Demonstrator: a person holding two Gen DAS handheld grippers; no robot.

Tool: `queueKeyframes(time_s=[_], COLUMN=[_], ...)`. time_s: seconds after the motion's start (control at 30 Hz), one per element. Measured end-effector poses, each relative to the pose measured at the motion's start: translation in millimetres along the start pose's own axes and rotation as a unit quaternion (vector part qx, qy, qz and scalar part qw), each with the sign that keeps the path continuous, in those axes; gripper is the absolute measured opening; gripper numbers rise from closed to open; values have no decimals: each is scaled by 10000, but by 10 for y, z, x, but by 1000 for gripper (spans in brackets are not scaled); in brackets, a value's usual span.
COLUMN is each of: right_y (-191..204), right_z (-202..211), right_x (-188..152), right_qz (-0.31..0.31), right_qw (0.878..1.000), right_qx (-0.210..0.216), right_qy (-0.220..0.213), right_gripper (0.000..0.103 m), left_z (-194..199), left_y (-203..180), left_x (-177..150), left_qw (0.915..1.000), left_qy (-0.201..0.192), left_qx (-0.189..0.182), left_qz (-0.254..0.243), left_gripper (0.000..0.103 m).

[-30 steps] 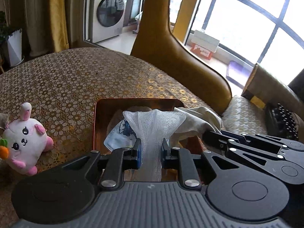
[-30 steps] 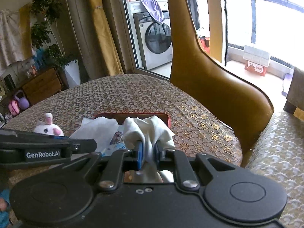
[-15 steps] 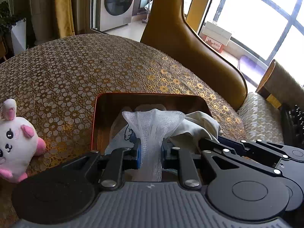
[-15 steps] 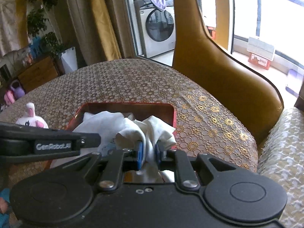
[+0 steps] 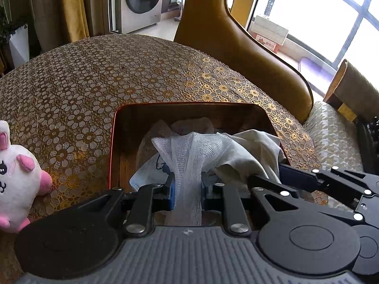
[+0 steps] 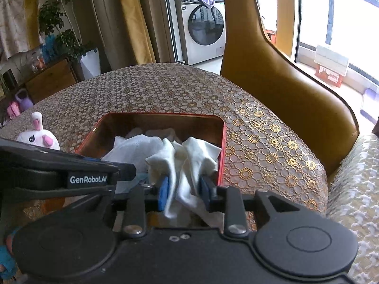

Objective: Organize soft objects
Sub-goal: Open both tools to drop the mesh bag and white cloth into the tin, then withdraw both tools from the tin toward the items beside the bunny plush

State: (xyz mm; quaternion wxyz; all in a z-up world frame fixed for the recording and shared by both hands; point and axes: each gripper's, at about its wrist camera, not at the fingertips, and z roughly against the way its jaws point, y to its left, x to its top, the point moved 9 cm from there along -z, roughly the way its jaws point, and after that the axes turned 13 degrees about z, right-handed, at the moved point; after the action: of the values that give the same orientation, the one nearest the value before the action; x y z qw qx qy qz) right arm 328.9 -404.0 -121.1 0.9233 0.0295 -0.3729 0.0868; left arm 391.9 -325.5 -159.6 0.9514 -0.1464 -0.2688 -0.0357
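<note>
A red-rimmed box [image 5: 113,142] sits on the patterned table and holds soft cloths. My left gripper [image 5: 188,189] is shut on a white mesh cloth [image 5: 189,146] over the box. My right gripper [image 6: 183,189] has widened its jaws; a cream cloth [image 6: 189,156] still hangs loosely between them over the box's [image 6: 222,142] right side. A white and pink plush bunny [image 5: 16,177] lies on the table left of the box, also seen in the right wrist view [image 6: 38,137]. A printed white-blue cloth [image 5: 151,168] lies in the box.
A tan leather chair [image 5: 248,54] stands behind the table at the right, with a cushioned seat [image 5: 331,137] beside it. A washing machine [image 6: 201,23] and a window are in the background. A plant and a wooden cabinet [image 6: 49,78] stand far left.
Both grippers moved forward and down over the box with their cloths. The right gripper's jaws have opened wider around the cream cloth. The left stays clamped on the mesh cloth.
</note>
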Motion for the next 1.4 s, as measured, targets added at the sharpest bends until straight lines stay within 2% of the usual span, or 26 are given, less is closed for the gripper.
queueKeyframes(time_s=[0.2, 0.27, 0.37, 0.5, 0.6, 0.7, 0.77, 0.8, 0.83, 1.07, 1.4], right_y=[23, 49, 97, 109, 102, 98, 93, 96, 113, 224, 431], right_z=[49, 85, 135, 175, 224, 262, 294, 318, 338, 515, 871], right_x=[-24, -21, -16, -9, -6, -1, 2, 9, 7, 54, 98], right_qz=[95, 141, 251, 219, 201, 164, 102, 113, 134, 228, 296], right_qw=[10000, 9999, 9996, 9996, 9996, 9996, 9996, 9995, 9995, 9989, 9973], right_qx=[9, 54, 60, 89, 90, 129, 152, 147, 140, 125, 265], right_qy=[-10, -57, -118, -143, -180, -199, -218, -243, -262, -397, -611], right_gripper=[35, 44, 52, 54, 55, 55, 55, 56, 57, 62, 70], left_z=[36, 60, 100, 160, 203, 276, 337, 376, 428, 697, 1195], left_y=[11, 8, -2, -3, 11, 23, 30, 35, 44, 91, 379], left_x=[-3, -5, -16, -32, -41, -48, -50, -48, -41, -56, -164], left_qw=[9999, 9999, 9999, 9998, 9998, 9997, 9995, 9993, 9990, 9981, 9970], left_qy=[-73, -107, -115, -153, -181, -250, -290, -341, -422, -583, -743], left_qx=[37, 39, 18, 3, -14, -64, -106, -127, -138, -193, -223], left_qz=[-69, -94, -95, -103, -86, -37, -13, -6, -8, -70, -80], left_gripper=[21, 22, 23, 24, 31, 32, 45, 59, 66, 66, 66])
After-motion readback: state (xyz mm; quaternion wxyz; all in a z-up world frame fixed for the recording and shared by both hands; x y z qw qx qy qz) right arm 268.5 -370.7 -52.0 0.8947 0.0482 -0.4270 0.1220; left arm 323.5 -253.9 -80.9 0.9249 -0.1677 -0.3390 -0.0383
